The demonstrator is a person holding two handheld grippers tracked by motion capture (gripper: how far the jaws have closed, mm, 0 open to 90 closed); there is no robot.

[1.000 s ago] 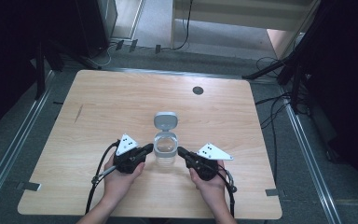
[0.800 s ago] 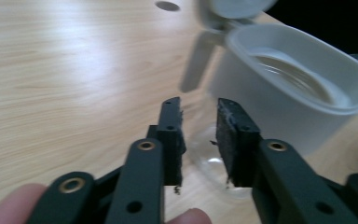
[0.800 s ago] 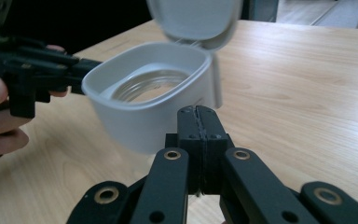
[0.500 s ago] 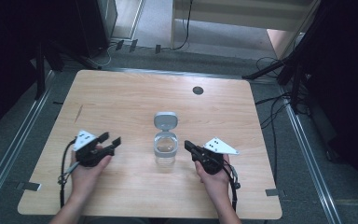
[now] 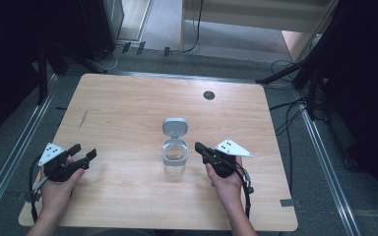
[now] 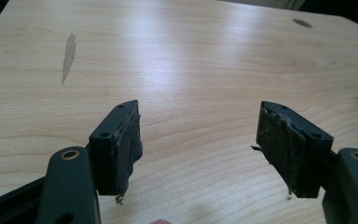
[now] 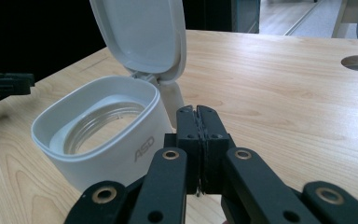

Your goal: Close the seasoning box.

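A: Where is the jar (image 5: 175,158) sitting?

B: Lid flipped open, just left of the right gripper (image 7: 198,122), whose jaws are pressing together, empty.

A: And the left gripper (image 6: 198,135)?

B: Its jaws have just been opening wide over bare surface (image 6: 191,60); closing the lid likely remains.

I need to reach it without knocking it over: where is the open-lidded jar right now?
In the high view the jar stands near the table's middle, lid flipped up, just left of the shut right gripper and well right of the left gripper.

Jar (image 5: 175,158) mid-table (image 5: 128,103); lid (image 5: 175,127) behind it.
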